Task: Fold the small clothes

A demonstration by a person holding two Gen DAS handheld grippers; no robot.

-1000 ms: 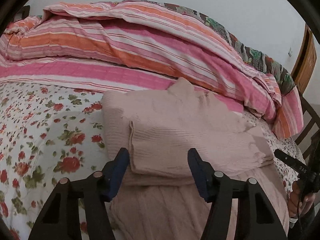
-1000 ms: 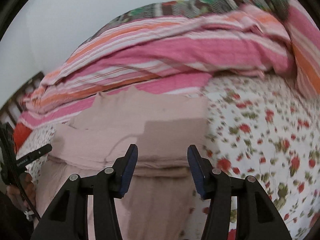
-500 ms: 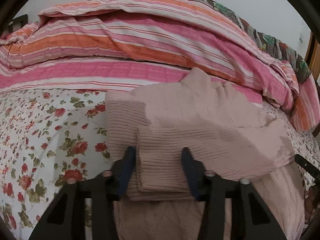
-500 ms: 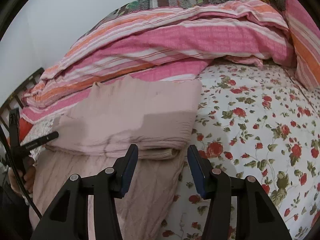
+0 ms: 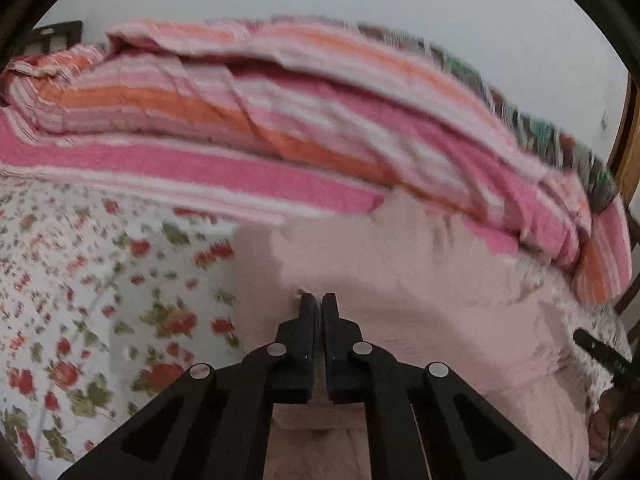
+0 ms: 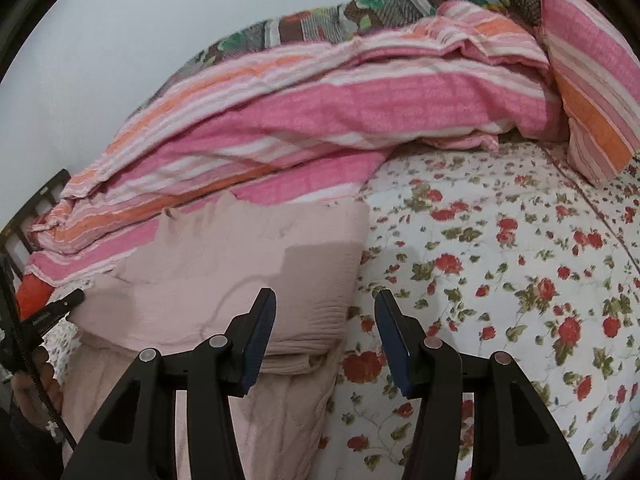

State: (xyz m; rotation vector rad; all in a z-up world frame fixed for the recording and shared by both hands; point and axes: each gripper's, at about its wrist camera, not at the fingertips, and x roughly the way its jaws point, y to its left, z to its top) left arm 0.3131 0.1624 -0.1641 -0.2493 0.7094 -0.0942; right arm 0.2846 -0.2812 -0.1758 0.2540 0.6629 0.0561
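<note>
Item: pink ribbed knit garment (image 6: 248,280), folded in layers, lying on the floral bedsheet (image 6: 520,280) just in front of the striped pink-and-orange duvet (image 6: 340,112). Left gripper (image 5: 319,304): jaws pinched nearly together on a fold of the garment's near edge; half a second ago they stood apart astride it. Right gripper (image 6: 325,312): jaws wide, holding nothing, poised over the garment's right corner, as before. Writing on the black bar at the left-wrist view's right edge is illegible. That view is motion-blurred.
</note>
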